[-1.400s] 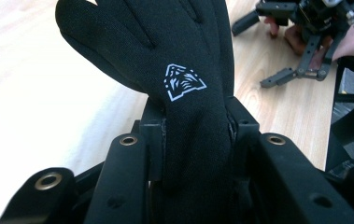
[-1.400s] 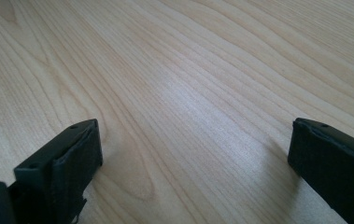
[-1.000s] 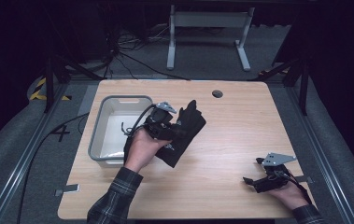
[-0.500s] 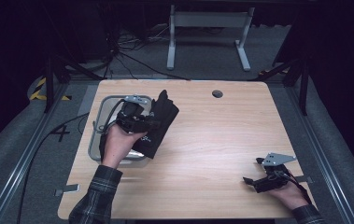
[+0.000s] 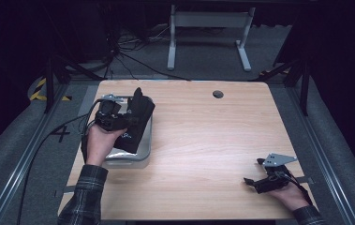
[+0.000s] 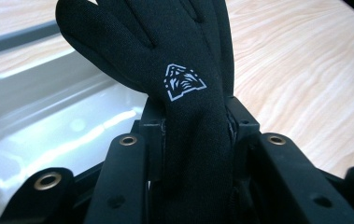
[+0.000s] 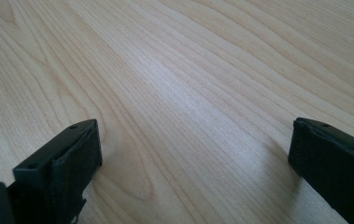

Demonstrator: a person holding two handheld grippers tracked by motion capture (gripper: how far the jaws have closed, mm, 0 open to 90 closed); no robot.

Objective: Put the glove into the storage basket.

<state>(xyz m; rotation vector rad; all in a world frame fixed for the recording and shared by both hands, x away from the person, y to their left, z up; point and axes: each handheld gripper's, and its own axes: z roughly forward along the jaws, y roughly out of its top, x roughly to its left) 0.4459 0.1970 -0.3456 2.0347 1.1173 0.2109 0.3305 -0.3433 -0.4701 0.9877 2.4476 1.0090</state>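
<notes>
Counter (image 5: 203, 154): pale wood, centre frame. Metal tray (image 5: 143, 151) at left of frame. My left hand-held gripper (image 5: 119, 119) is clamped on the black glove (image 6: 184, 88), above the tray. My right hand-held gripper (image 5: 259, 180), lower right, rests jaws apart.

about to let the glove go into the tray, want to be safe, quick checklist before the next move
1. Left gripper shut on the black glove: ok.
2. Glove over the grey tray: ok, though its fingers reach past the far rim.
3. Tray flat on the table: ok.
4. Tray free of other items: cannot tell, glove and hand cover most of it.
5. Right gripper open, resting away from the tray: ok.
</notes>
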